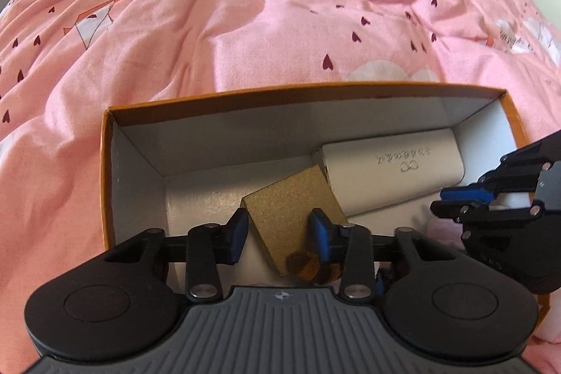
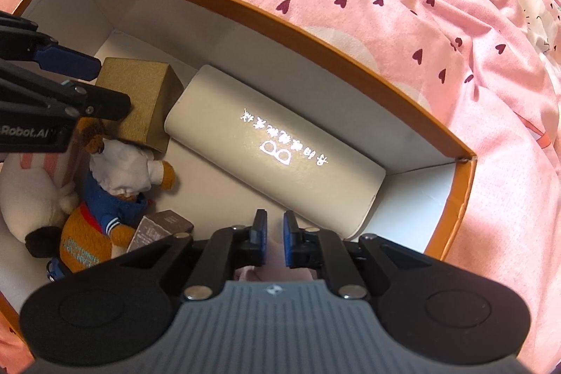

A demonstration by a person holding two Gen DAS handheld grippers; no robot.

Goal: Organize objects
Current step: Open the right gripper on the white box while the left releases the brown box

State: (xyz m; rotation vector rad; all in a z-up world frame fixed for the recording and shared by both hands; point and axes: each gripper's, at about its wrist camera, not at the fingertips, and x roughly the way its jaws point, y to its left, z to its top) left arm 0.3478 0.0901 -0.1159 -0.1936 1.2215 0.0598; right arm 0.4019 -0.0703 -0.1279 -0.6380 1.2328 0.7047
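An orange-rimmed box (image 1: 280,93) with white walls lies on a pink bedspread; it also shows in the right wrist view (image 2: 315,34). Inside lie a cream glasses case (image 1: 389,177) (image 2: 273,149), a gold box (image 1: 291,216) (image 2: 136,93), a plush bear in blue (image 2: 105,198) and a white plush (image 2: 35,198). My left gripper (image 1: 278,233) is open, its fingers either side of the gold box. My right gripper (image 2: 273,240) is nearly closed on something soft and pink (image 2: 273,255), low inside the box beside the glasses case.
A small brown carton (image 2: 157,226) lies by the bear. The pink bedspread (image 1: 245,23) with dark hearts surrounds the box on all sides. The right gripper shows at the right edge of the left wrist view (image 1: 498,198).
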